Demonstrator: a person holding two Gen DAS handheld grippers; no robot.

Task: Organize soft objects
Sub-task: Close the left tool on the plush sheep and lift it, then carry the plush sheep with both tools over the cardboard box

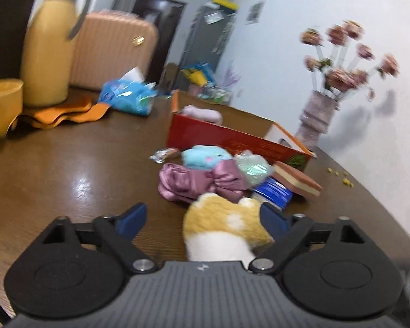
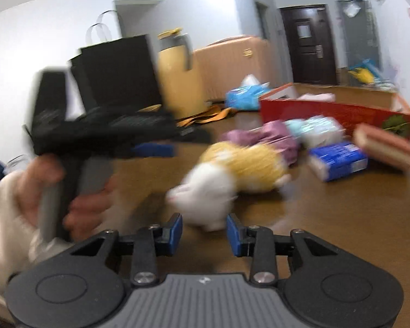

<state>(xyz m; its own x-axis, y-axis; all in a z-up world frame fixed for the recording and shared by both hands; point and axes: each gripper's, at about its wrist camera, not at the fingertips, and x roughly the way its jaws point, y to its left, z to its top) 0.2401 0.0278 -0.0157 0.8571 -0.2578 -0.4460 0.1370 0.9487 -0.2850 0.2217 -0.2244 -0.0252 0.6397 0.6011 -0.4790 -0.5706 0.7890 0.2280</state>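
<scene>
A yellow and white plush toy (image 1: 221, 227) lies on the brown table (image 1: 68, 169) between the wide-apart fingers of my left gripper (image 1: 203, 218), which is open; the toy leans against the right finger only. In the right wrist view the plush toy (image 2: 232, 172) is blurred. Its white end sits between the narrow-set pads of my right gripper (image 2: 205, 232), which look shut on it. Behind the toy lie a purple satin cloth (image 1: 194, 183), a light blue plush (image 1: 202, 158) and a pale green packet (image 1: 252, 168). Beyond them, a red box (image 1: 232, 136) holds a pink soft item (image 1: 205, 113).
A blue tissue pack (image 1: 273, 194) and a brown-and-cream block (image 1: 298, 183) lie right of the pile. A yellow jug (image 1: 49, 49), yellow cup (image 1: 2, 104), orange cloth (image 1: 65, 114) and blue bag (image 1: 128, 95) stand far left, a flower vase (image 1: 317, 114) far right. A hand (image 2: 76, 207) holds the left gripper.
</scene>
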